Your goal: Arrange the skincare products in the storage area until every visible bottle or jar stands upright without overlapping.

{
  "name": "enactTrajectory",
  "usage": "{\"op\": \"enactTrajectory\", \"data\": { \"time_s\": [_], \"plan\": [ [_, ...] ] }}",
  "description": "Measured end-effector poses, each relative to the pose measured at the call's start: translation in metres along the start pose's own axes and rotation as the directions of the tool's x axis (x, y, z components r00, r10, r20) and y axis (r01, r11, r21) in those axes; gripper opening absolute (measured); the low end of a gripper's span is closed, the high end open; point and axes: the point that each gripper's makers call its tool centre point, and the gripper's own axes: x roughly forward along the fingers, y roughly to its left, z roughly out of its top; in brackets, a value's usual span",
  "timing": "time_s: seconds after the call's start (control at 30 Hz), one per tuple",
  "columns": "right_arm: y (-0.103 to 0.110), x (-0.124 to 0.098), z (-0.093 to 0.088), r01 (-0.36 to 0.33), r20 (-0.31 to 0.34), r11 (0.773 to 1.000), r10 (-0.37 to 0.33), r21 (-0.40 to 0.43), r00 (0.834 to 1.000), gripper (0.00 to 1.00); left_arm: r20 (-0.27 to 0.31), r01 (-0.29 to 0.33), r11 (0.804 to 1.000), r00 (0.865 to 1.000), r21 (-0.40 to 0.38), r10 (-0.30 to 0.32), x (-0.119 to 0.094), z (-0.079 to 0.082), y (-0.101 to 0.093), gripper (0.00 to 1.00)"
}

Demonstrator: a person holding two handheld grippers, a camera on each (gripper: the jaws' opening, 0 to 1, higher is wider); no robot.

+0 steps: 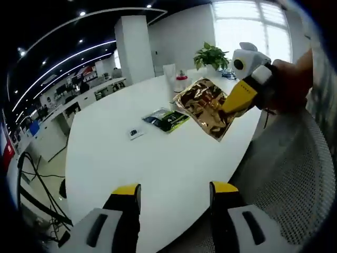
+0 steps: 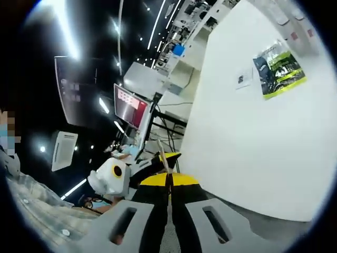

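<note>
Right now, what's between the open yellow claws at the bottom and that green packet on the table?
Only bare white table separates the left gripper from the green packet, in the left gripper view.

Setting: open-plan office | long white table | desk rows | ceiling light strips | potted plant

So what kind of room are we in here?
Most likely an open-plan office. There's a large white table, rows of desks with screens further back, long strip ceiling lights, and a potted plant by a bright window.
</note>
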Motion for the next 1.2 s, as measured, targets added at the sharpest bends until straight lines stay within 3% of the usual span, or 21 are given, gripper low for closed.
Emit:
{"op": "enactTrajectory", "data": {
  "time_s": [0.2,0.33,0.5,0.77,1.2],
  "plan": [
    [-0.005,-0.002,-0.002,0.060,-0.010,0.997,-0.061,-0.044,0.998,0.00,0.001,-0.044,0.998,0.999,0.035,0.044,0.000,-0.001,0.007,0.53],
    [-0.017,0.004,0.000,0.084,-0.009,0.996,-0.085,-0.020,0.996,0.00,-0.016,-0.083,0.995,0.996,0.051,0.084,-0.002,-0.005,0.014,0.50],
    [-0.018,0.024,0.018,0.098,-0.007,0.995,-0.098,-0.015,0.995,0.00,-0.018,-0.106,0.994,0.994,0.009,0.106,-0.003,-0.006,0.021,0.47],
    [-0.019,0.045,0.041,0.111,-0.006,0.993,-0.112,-0.029,0.994,0.00,-0.065,-0.109,0.994,0.992,0.026,0.111,-0.001,-0.015,0.023,0.42],
    [-0.053,0.059,0.058,0.190,-0.022,0.981,-0.189,0.038,0.982,0.00,-0.146,-0.101,0.994,0.983,0.049,0.108,0.001,-0.030,0.023,0.35]
  ]
}}
